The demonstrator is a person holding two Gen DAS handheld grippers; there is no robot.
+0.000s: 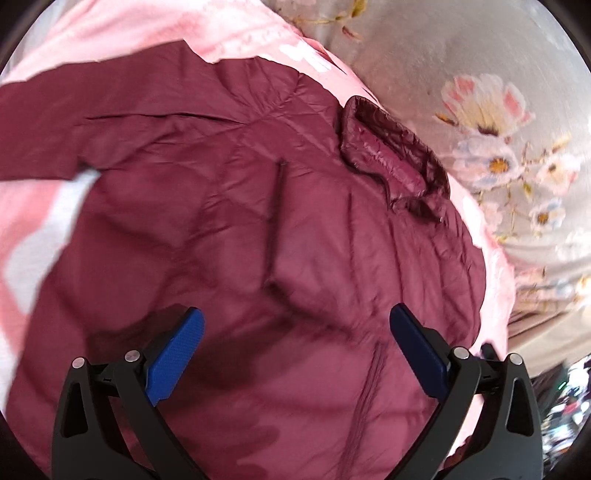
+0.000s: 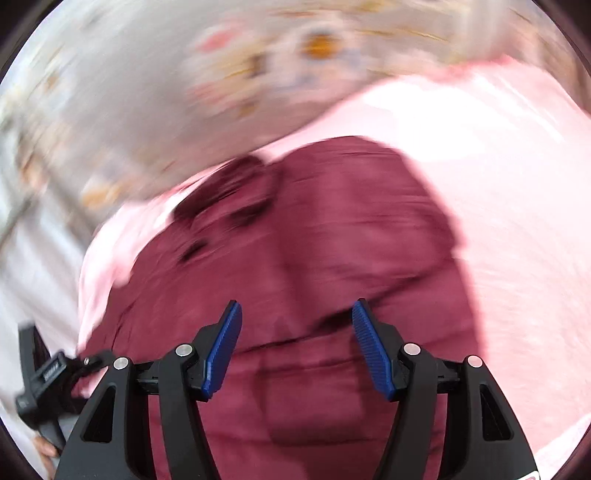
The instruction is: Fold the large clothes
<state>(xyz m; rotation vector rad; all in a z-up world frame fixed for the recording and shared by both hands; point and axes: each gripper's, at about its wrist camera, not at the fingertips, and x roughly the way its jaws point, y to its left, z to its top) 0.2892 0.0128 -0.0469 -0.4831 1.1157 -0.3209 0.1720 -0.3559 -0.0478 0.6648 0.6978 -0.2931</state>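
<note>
Through the left wrist camera I see my left hand-held gripper (image 1: 295, 325) spread wide, its blue pads (image 1: 177, 354) apart with nothing between them. It hangs above the jacket (image 1: 258, 229), a maroon quilted one that fills most of this view. The jacket lies spread on a pink blanket (image 1: 122, 26), which shows along the top edge, on the left, and as a thin band down the right side. The jacket's collar (image 1: 391, 158) sits toward the upper right, crumpled and partly turned up, close to the blanket's edge. One sleeve (image 1: 40, 129) reaches out to the left across the pink. Beyond the blanket on the right lies a grey sheet printed with flowers (image 1: 491, 110).

The right wrist picture is blurred. There my right hand-held gripper (image 2: 297, 347) also stands open, pads (image 2: 225, 347) parted and gripping nothing, with the jacket (image 2: 332, 240) directly below and ahead of it. A fold or ridge of the fabric runs across between the fingertips, but I cannot tell whether the pads touch it. The dark collar (image 2: 229, 195) shows at the upper left of the jacket. The pink blanket (image 2: 517, 203) lies around it, widest on the right, and the floral sheet (image 2: 147, 92) curves across the top. At the lower left edge I see part of the other black gripper frame (image 2: 40, 384).
</note>
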